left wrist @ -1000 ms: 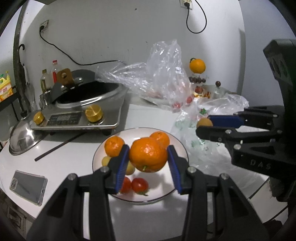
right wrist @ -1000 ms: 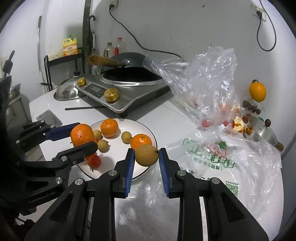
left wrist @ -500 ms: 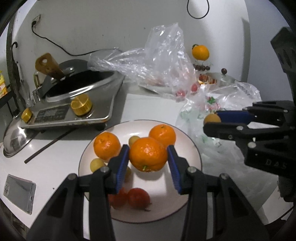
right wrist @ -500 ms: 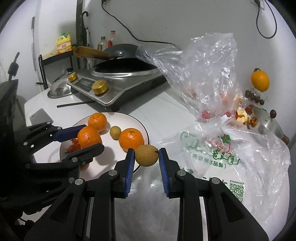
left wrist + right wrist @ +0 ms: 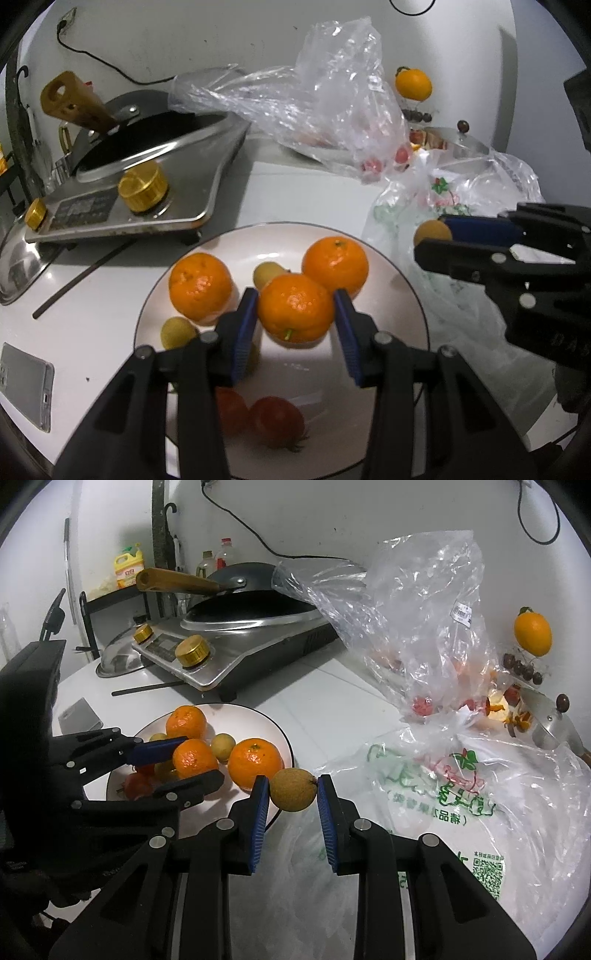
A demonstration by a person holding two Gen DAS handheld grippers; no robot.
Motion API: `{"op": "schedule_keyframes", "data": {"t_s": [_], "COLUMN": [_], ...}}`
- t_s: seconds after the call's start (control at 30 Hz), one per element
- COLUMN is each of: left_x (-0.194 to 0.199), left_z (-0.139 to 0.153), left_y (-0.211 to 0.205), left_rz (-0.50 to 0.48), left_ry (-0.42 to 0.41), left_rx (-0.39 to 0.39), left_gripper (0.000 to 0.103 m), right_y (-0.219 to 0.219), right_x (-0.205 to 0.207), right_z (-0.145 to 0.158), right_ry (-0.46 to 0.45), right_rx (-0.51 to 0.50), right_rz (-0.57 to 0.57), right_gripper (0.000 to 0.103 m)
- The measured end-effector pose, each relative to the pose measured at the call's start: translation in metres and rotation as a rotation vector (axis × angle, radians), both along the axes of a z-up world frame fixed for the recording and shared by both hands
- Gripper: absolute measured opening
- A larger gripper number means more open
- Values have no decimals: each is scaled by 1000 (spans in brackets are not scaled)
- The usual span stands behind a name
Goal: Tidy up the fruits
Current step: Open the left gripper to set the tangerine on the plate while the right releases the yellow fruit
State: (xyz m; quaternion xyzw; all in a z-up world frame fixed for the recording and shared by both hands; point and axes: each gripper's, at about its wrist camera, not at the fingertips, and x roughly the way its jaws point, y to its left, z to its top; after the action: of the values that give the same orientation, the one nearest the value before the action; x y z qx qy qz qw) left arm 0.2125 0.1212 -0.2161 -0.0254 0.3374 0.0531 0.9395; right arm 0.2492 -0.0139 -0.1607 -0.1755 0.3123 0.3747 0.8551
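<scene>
Between the left gripper's (image 5: 295, 319) blue pads sits an orange (image 5: 295, 312), clamped tight just above the white plate (image 5: 406, 295). Off to its right, the right gripper (image 5: 293, 794) pinches a small brownish fruit (image 5: 293, 789) beside the plate's rim, over the plastic bag (image 5: 424, 812).

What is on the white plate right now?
On the white plate lie two oranges, small yellow-brown fruits and red tomatoes. A third orange hangs above it, clamped in the left gripper. The jaws cover part of the plate.
</scene>
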Motion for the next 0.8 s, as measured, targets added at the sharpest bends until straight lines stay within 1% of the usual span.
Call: {"op": "schedule_keyframes", "data": {"t_s": [0.23,0.27,0.33,0.37,0.53,0.7,0.8], "left_x": [1,0,-2,-4,-18,-40,-53], "left_z": [2,2,5,7,20,33,36], "left_y": [1,1,2,2,7,21,32], "left_rz": [-1,-3,-9,-11,-9,22,41], "left_ry": [-7,-11,-22,-31,-79,-129,-146], "left_rx": [0,-2,-14,-19,-34,-49,-54], "left_gripper": [44,45,51,51,51,52,52], "right_y": [1,1,1,1,3,11,18], "right_x": [0,0,-2,-3,-9,-20,-27], "right_z": [-1,-1,-1,0,4,6,5], "right_ry": [-2,-3,-7,-9,-26,-35,-38], "right_rx": [-7,-8,-13,-15,-23,-39,-48], "right_rz": [-9,-10,-13,-15,-19,-11,1], "right_gripper": [29,29,29,29,29,29,29]}}
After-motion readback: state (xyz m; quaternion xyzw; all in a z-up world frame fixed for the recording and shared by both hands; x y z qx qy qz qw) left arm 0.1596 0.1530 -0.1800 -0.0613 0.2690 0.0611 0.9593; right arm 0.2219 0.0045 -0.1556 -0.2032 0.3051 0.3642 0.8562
